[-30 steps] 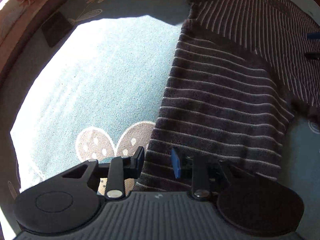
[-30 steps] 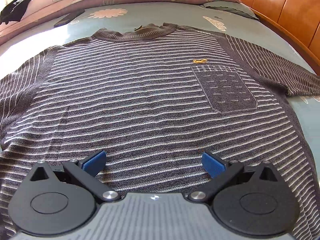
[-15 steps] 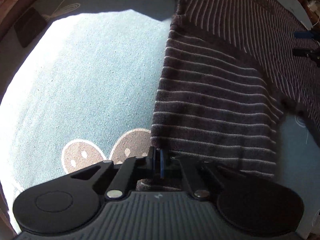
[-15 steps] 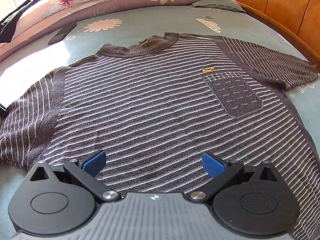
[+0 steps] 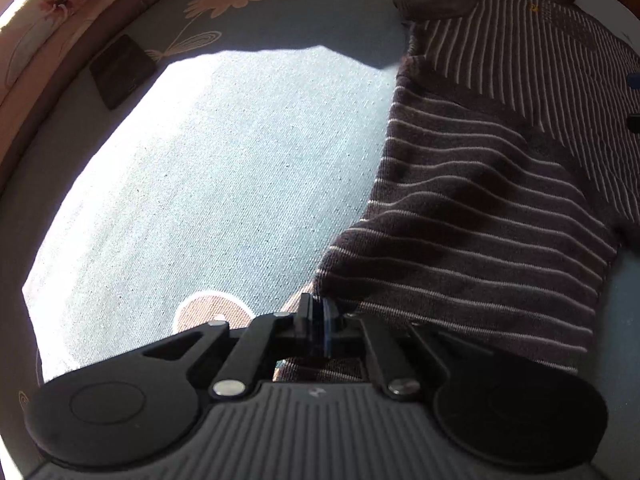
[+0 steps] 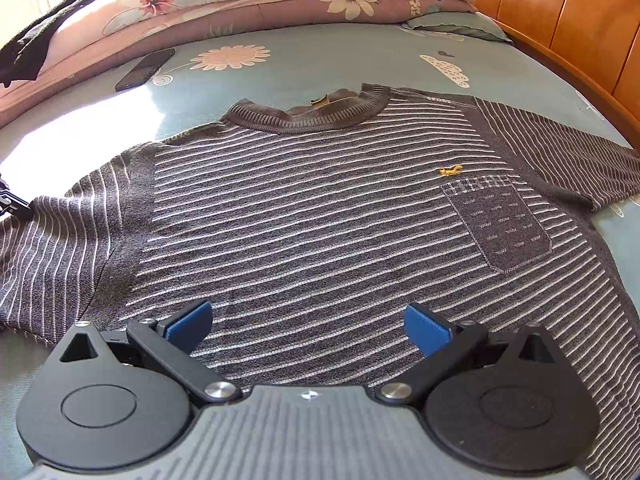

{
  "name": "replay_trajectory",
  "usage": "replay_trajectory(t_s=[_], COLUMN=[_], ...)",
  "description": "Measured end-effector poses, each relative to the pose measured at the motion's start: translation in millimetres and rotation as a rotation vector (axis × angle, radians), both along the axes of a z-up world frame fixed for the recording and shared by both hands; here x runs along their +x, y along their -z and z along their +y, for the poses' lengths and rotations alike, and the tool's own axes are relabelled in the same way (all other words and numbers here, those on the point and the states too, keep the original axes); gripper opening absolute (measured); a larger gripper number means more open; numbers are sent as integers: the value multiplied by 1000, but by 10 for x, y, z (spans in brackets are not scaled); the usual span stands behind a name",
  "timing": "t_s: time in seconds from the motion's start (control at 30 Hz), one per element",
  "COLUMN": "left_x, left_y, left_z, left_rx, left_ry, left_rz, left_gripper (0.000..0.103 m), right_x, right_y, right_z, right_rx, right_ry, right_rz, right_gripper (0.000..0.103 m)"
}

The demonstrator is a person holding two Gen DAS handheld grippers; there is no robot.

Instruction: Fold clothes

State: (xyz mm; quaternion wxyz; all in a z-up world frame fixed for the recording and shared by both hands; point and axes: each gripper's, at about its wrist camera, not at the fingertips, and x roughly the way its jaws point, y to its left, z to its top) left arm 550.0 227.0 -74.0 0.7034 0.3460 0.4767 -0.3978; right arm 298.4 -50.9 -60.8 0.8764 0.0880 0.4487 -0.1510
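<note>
A dark grey sweater with thin white stripes lies flat, front up, on the bed, collar away from me and a chest pocket at right. In the left wrist view my left gripper is shut on the cuff edge of the sweater's left sleeve, which is lifted a little off the sheet. That gripper's tip shows at the far left of the right wrist view. My right gripper is open and empty, hovering over the sweater's lower body.
The sweater lies on a blue-green flowered bed sheet. A dark phone lies beyond the collar. Stacked floral quilts line the far side, with a dark garment on them. A wooden headboard stands at right.
My left gripper closed on the sleeve cuff and has raised it slightly, wrinkling the sleeve. My right gripper stayed open and drew back, so more of the sweater shows.
</note>
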Motion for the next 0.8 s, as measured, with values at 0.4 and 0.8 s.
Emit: replay_trajectory(t_s=[0.4,0.8], left_x=[338,-87], left_y=[-298,77], left_z=[-406,-763], left_rx=[-229,-90], left_ry=[6,108], left_rz=[84,16], left_gripper=[42,1], right_x=[73,-77], right_y=[-19,70], right_z=[77,-153], right_rx=[9,62], right_ry=[-25,65], right_rz=[-19,-6], right_gripper=[103,103])
